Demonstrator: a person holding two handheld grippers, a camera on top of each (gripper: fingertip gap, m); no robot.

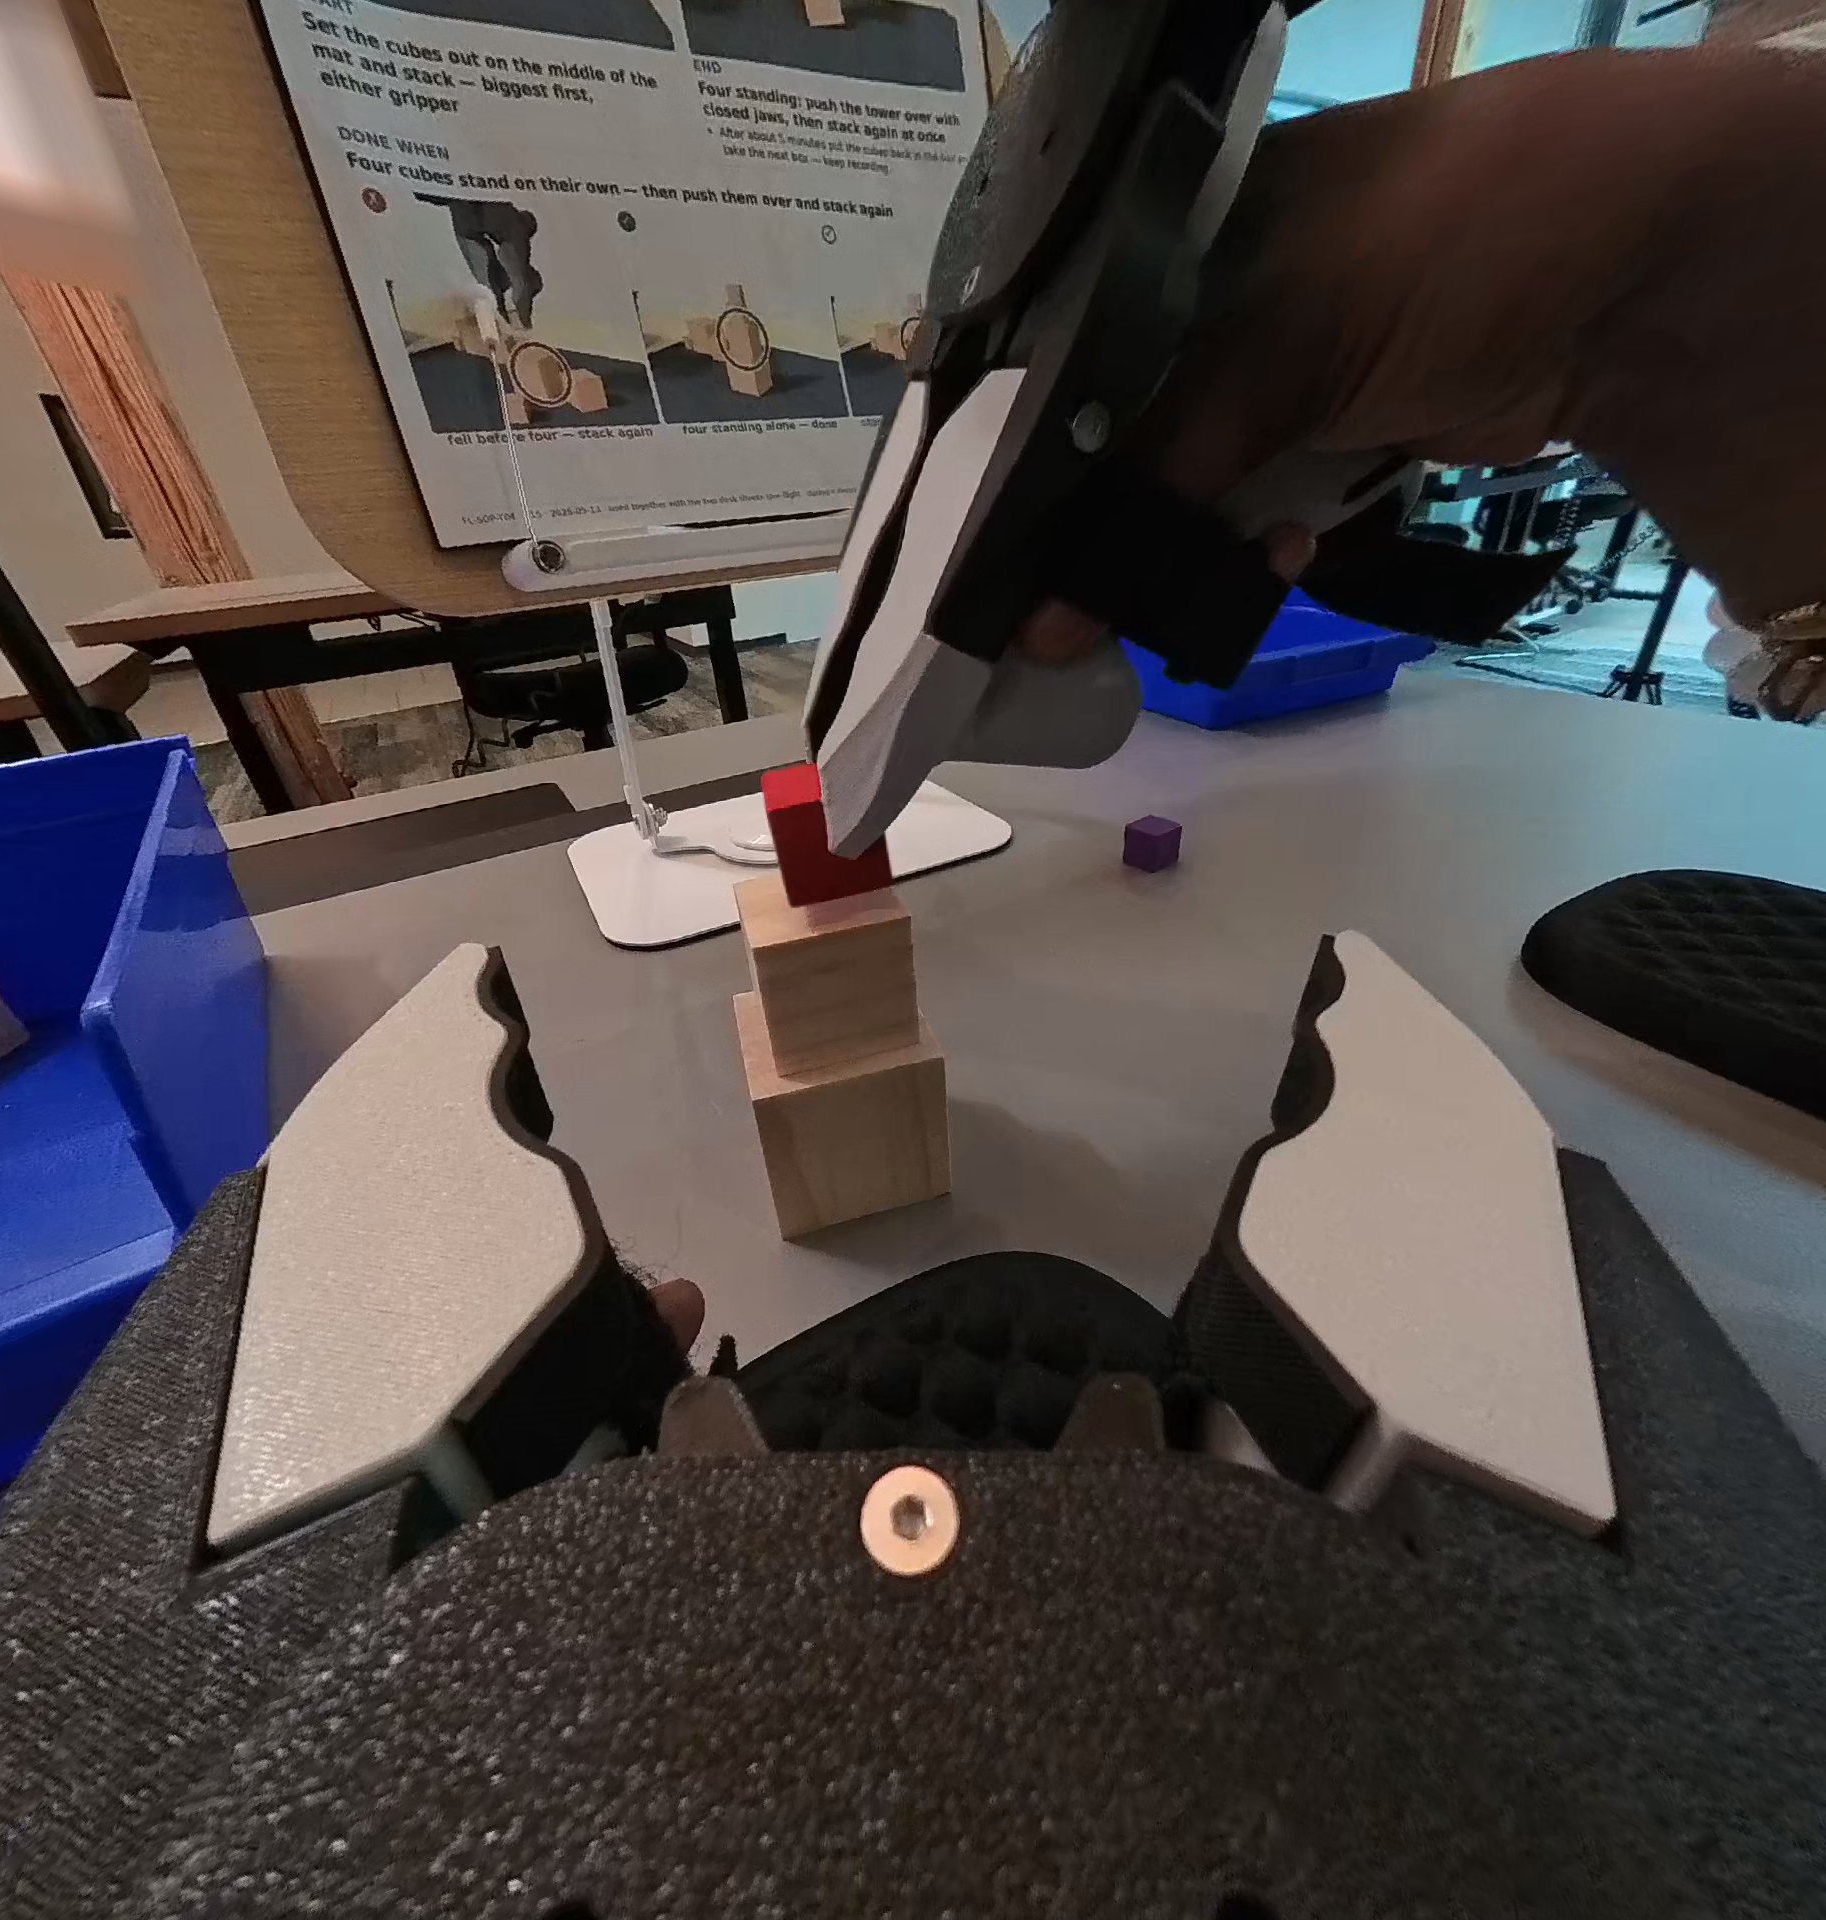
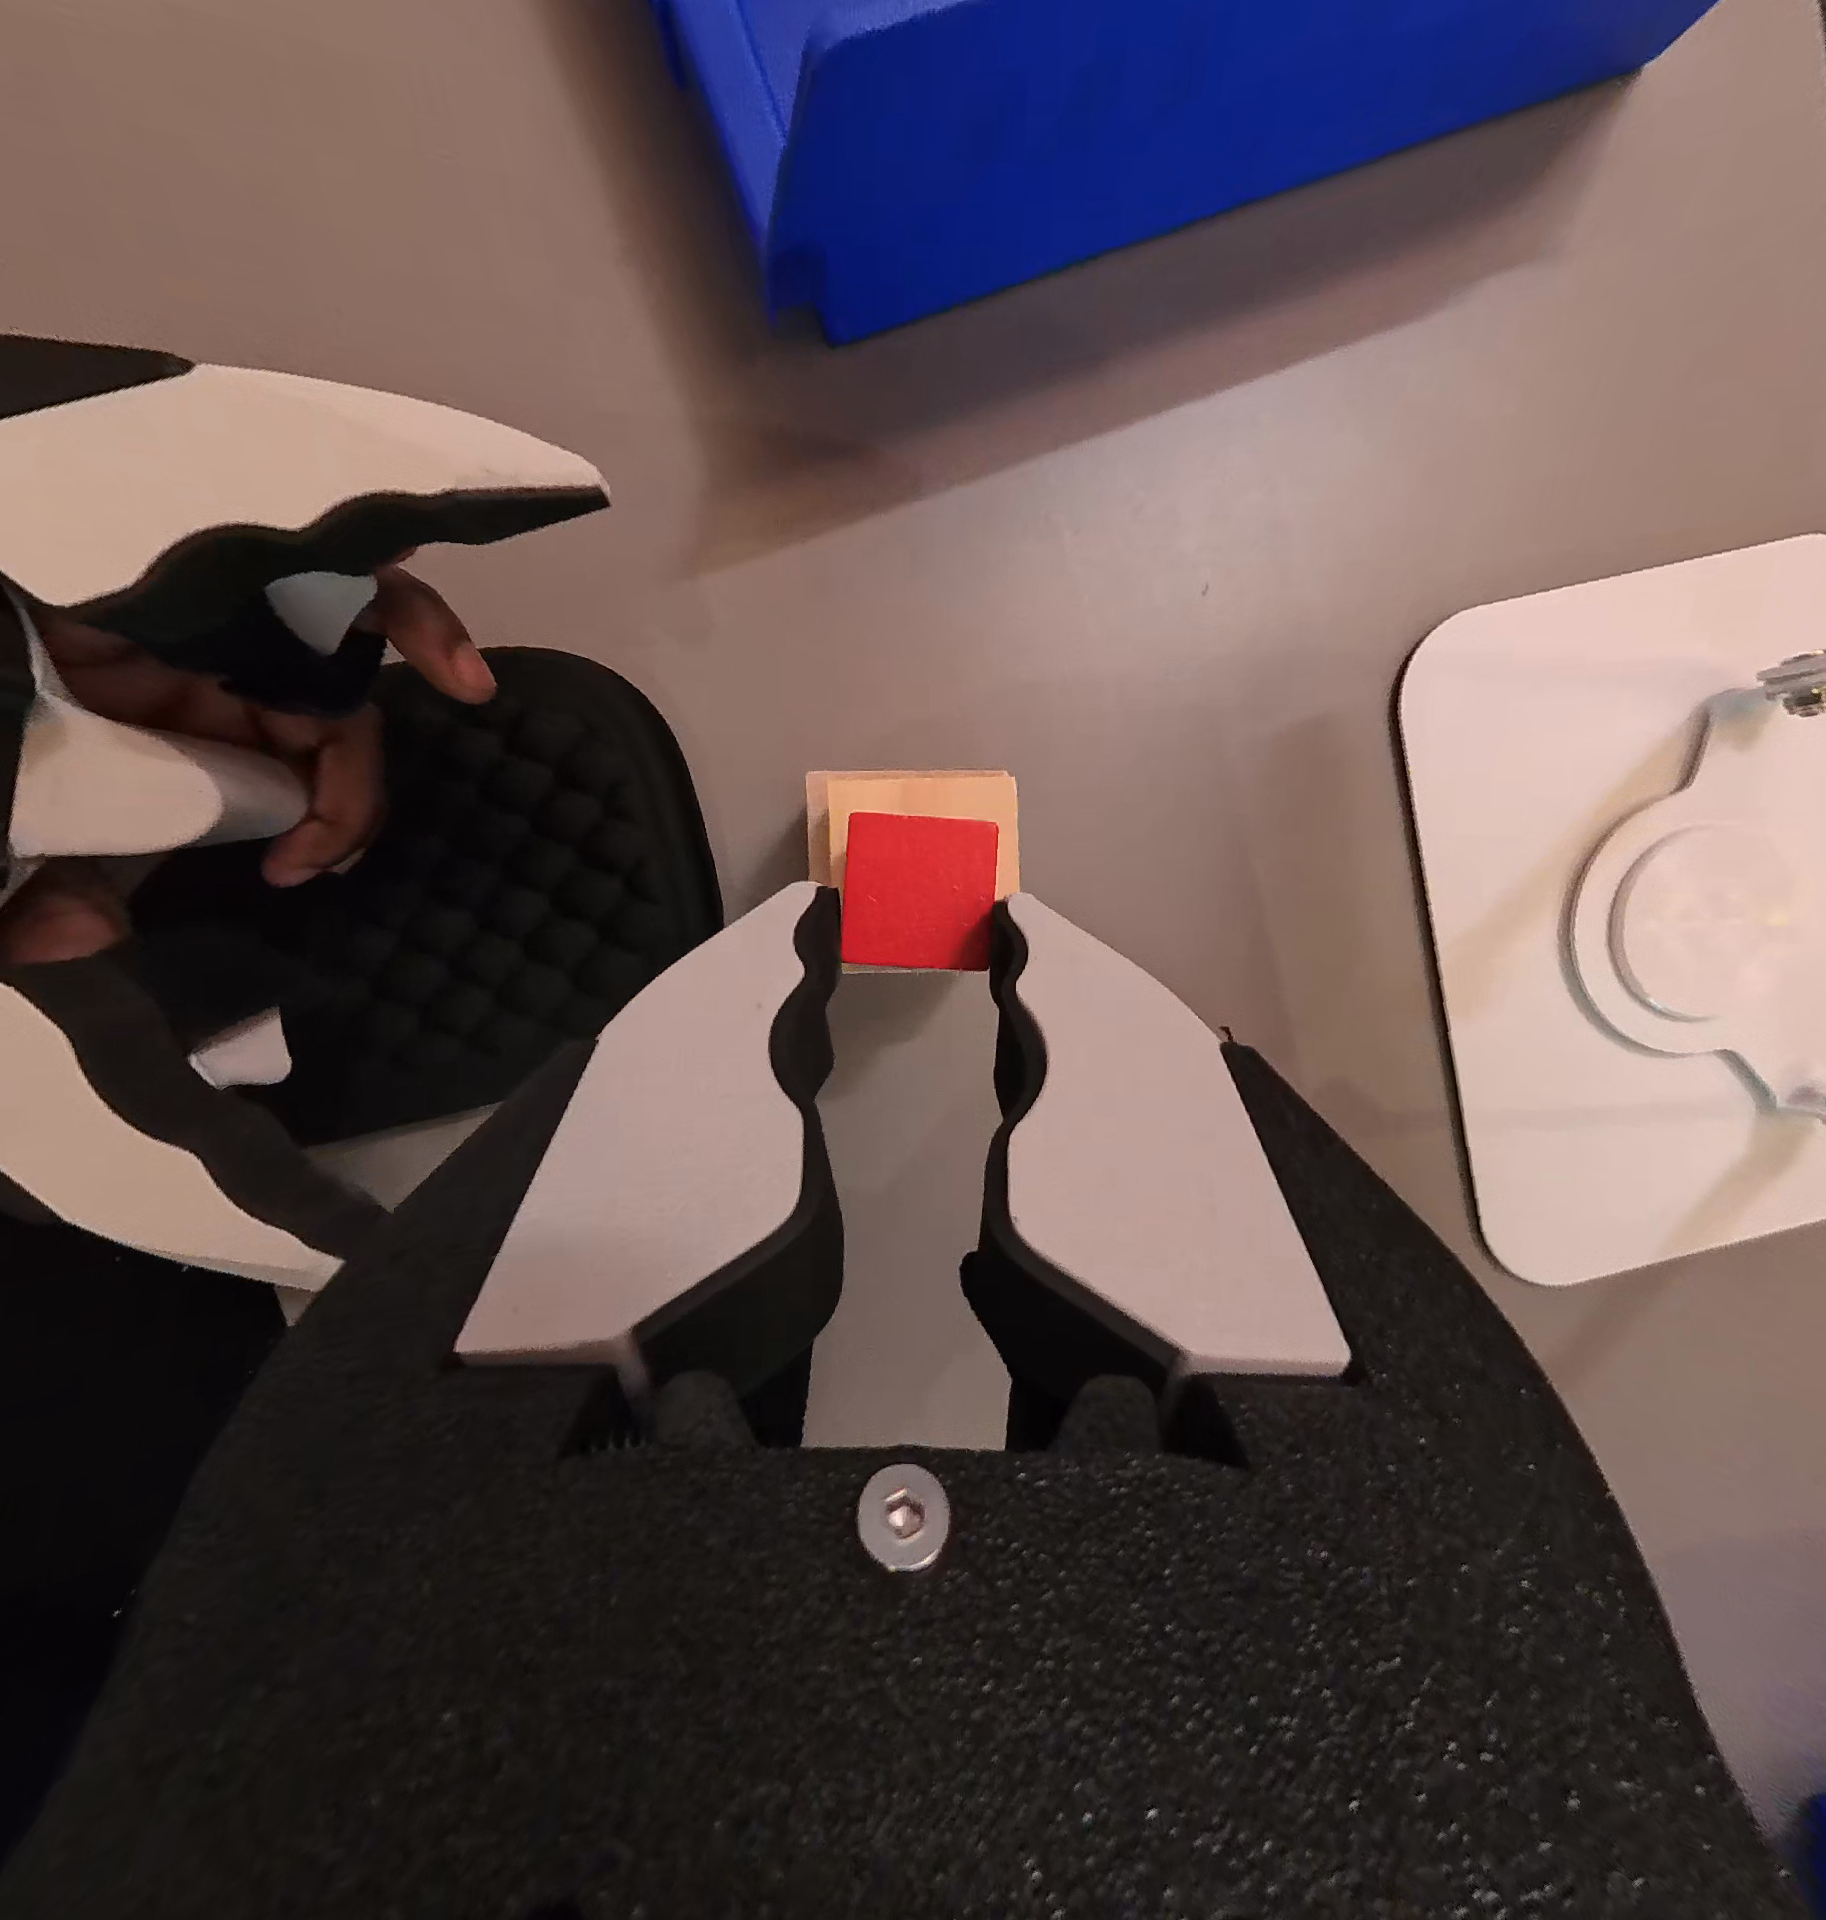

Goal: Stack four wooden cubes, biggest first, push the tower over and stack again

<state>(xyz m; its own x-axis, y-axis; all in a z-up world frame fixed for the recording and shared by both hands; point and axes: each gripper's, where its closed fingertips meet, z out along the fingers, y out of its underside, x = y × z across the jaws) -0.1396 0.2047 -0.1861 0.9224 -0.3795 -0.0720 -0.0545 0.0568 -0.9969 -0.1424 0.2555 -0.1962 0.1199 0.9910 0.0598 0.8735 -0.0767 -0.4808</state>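
Note:
Two plain wooden cubes are stacked on the grey table, a larger one [image 1: 852, 1132] below and a smaller one [image 1: 831, 977] on top. My right gripper [image 2: 909, 902] is shut on a red cube [image 2: 919, 883], with both pads pressed on its sides. It holds the cube slightly tilted, right at the top of the upper wooden cube [image 2: 924, 792]. In the left wrist view the red cube [image 1: 821, 842] and the right gripper's fingertips [image 1: 852, 821] sit above the stack. My left gripper [image 1: 909, 945] is wide open and empty, just in front of the stack.
A small purple cube [image 1: 1151, 842] lies on the table to the right. A blue bin [image 1: 78, 1039] stands at the left and another [image 1: 1293, 665] at the back right. A white stand base [image 1: 660, 894] holding a printed sheet is behind the stack. A black padded mat [image 1: 1719, 987] lies at the right. My hands' fingertips stand some 7 cm from each other.

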